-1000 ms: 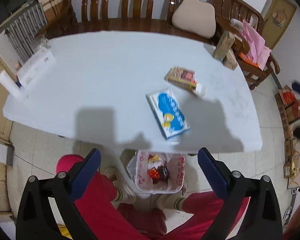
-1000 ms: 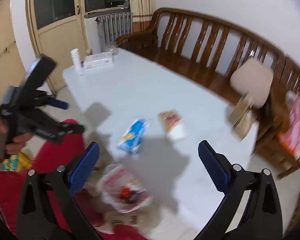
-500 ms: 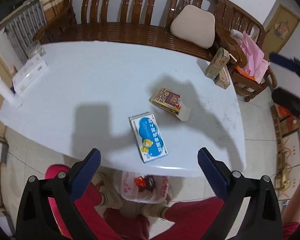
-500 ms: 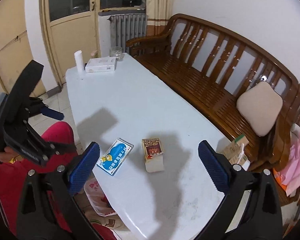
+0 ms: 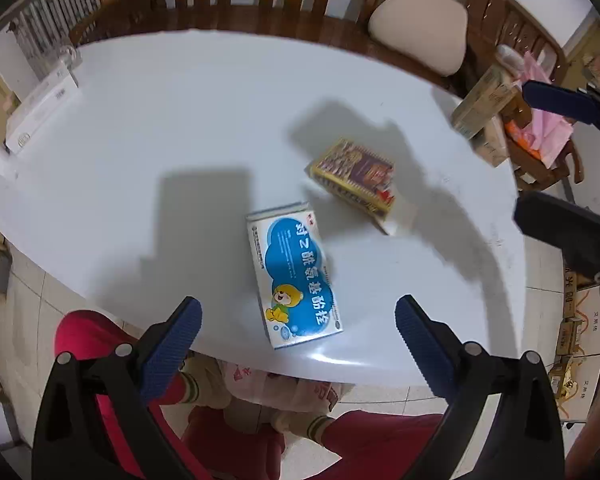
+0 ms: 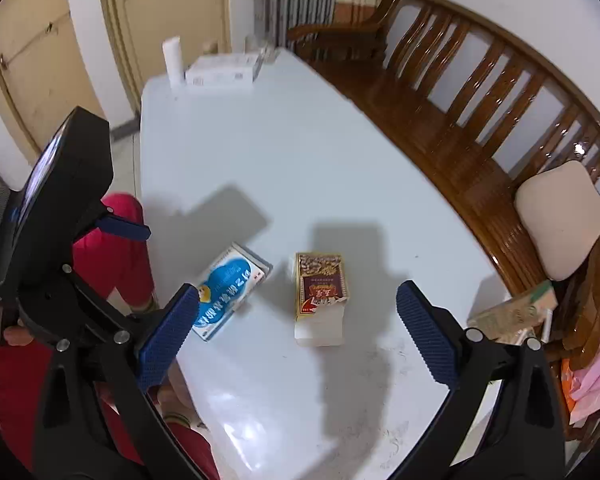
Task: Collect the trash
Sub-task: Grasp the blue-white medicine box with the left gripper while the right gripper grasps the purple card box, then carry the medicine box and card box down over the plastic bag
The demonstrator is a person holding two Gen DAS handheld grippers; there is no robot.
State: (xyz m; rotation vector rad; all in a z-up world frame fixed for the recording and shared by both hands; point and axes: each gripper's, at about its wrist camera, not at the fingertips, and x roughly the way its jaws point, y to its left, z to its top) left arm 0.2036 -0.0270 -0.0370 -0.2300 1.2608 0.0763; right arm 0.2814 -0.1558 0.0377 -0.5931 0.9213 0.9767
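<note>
Blue-white box (image 5: 296, 274) flat near table edge; gold-maroon box (image 5: 356, 176) just beside (end torn open).

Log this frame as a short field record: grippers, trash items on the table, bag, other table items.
left gripper: open, empty, above the near table edge
right gripper: open, empty, over the table
blue box: flat on white table, near edge
gold-and-maroon box: flat, beside blue box, apart from it
trash bag: on floor under near edge, mostly hidden
far end: white carton, white roll
</note>
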